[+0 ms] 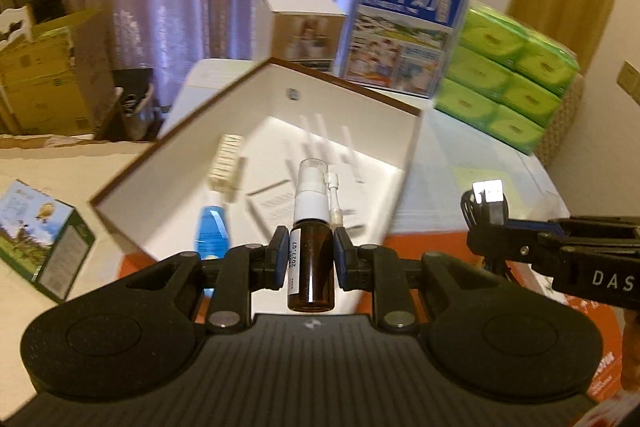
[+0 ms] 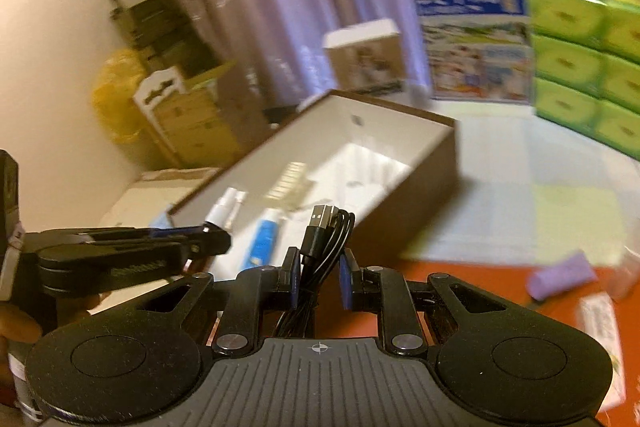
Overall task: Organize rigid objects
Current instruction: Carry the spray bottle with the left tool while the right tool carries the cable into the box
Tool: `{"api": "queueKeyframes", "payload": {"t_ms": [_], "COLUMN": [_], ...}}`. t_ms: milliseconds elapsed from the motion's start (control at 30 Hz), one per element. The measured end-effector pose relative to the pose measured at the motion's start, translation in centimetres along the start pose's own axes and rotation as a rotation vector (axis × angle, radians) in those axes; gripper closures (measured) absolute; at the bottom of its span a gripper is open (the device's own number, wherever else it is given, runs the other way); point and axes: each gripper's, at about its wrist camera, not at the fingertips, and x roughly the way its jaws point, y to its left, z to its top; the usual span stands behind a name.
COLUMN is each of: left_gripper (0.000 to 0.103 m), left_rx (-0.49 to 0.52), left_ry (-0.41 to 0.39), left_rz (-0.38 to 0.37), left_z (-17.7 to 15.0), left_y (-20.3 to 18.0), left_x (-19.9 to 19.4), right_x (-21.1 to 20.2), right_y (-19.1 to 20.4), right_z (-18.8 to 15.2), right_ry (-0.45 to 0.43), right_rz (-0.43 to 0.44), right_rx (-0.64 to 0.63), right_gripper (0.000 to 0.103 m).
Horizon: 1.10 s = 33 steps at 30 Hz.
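The left hand-held gripper (image 1: 310, 261) is clamping the brown spray bottle (image 1: 311, 259) before the open box (image 1: 280, 131); the right hand-held gripper (image 2: 319, 281) is pinching a coiled USB cable (image 2: 320, 247). Transport step; next, both likely require lowering and release inside.

left wrist view: looks forward along its fingers, close above the open white brown-edged cardboard box (image 1: 280, 131)
right wrist view: same box (image 2: 360, 147) from farther right (blurred)
shared: box, green tissue packs (image 1: 508, 79) (image 2: 580, 67)
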Motion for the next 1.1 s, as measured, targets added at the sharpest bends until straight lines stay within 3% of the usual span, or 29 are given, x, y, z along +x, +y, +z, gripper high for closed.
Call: {"api": "queueKeyframes", "payload": {"t_ms": [433,767,1100], "left_gripper": [0.084,0.084,0.084], "left_rx": [-0.037,-0.058,-0.066], "left_ry": [0.037,0.113,0.180], "left_rz": [0.045,0.047,0.021], "left_z": [0.8,1.0,0.9], "left_y": [4.7,6.9,7.8], "left_x": [2.3,5.7,8.0], "right_x": [8.3,13.8,16.6], "right_y": [5.3,5.2,4.6], "right_z": [2.0,1.6,1.5], "right_ry": [0.072,0.181,0.251], "right_rz": [0.045,0.023,0.010], "right_rx": [-0.117,-0.132,-0.123], "right_gripper": [0.087,0.087,0.087]}}
